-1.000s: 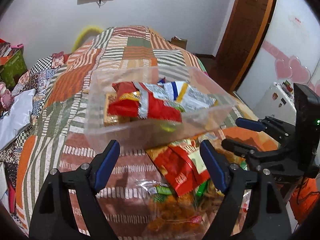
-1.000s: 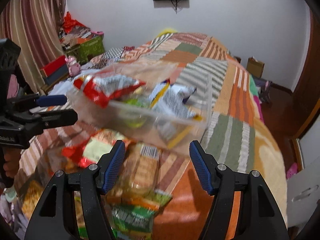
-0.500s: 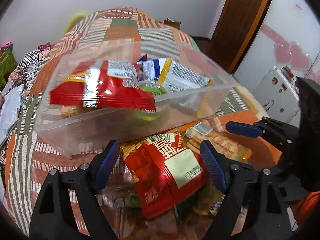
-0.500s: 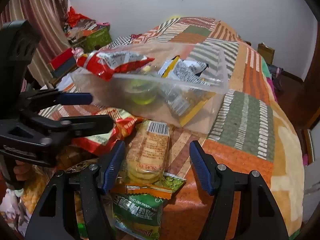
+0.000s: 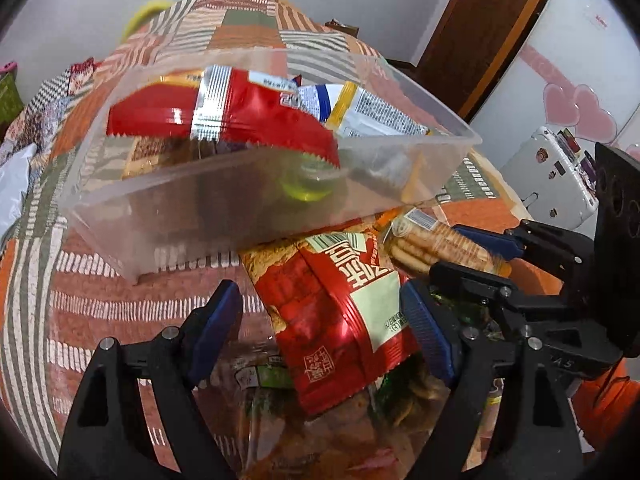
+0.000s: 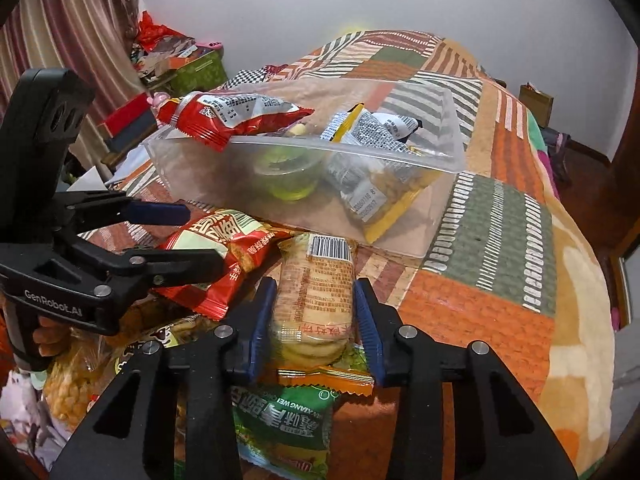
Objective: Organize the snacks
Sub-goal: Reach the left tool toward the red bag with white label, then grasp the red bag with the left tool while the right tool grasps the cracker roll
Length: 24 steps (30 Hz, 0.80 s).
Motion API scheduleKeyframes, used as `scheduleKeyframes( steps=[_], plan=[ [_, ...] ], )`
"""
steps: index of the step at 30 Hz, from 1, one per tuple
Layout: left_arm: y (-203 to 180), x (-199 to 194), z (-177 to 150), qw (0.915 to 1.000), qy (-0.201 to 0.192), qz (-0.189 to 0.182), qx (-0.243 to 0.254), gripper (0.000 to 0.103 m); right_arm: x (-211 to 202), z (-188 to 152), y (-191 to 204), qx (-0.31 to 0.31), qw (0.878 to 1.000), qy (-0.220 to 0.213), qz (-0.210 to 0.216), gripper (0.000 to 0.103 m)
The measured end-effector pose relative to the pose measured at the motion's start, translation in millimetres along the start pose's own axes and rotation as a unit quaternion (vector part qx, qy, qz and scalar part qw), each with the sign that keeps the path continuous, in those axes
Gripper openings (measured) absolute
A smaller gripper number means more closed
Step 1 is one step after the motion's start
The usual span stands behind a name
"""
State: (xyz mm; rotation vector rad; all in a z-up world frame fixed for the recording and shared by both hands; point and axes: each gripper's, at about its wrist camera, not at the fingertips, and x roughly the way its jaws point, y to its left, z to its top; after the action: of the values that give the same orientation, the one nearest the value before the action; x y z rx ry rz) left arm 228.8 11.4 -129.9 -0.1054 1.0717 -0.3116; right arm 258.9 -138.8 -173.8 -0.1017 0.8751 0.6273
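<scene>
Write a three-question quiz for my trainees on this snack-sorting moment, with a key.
1. True or false: the right gripper brackets the cracker pack.
2. Which item lies inside the clear bin? A) green cup B) green packet C) cracker pack
3. Fill in: the left gripper is open above the red and cream ____.

Key:
1. True; its pads sit at either side, though contact cannot be confirmed.
2. A
3. snack bag
</scene>
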Motion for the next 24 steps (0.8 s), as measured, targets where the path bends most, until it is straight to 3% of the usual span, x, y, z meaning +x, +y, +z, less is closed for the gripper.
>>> scheduleKeyframes(
  steps=[8,18,22,24],
  plan=[
    [-8.1,11.3,8.0,0.9996,0.024,0.003,-0.015,0.084,5.1,-0.5,-0.8,0.004,1.000,0.009,0.013,0.035],
    [-15.9,28.8,14.0,0.9978,0.051,0.022,-0.035,0.091,-30.4,-1.5,-6.4,0.002,0.999,-0.040,-0.013,0.033],
    [-23.5,29.1,10.4,0.9981,0.048,0.036,-0.015,0.071,-40.4,-3.2,-13.2,0.016,0.998,-0.052,-0.010,0.033],
    [-25.1,26.1,8.3,0.9982,0.044,0.037,-0.017,0.067,-44.2,-5.2,-12.8,0.019,0.998,-0.056,-0.010,0.033]
  ],
)
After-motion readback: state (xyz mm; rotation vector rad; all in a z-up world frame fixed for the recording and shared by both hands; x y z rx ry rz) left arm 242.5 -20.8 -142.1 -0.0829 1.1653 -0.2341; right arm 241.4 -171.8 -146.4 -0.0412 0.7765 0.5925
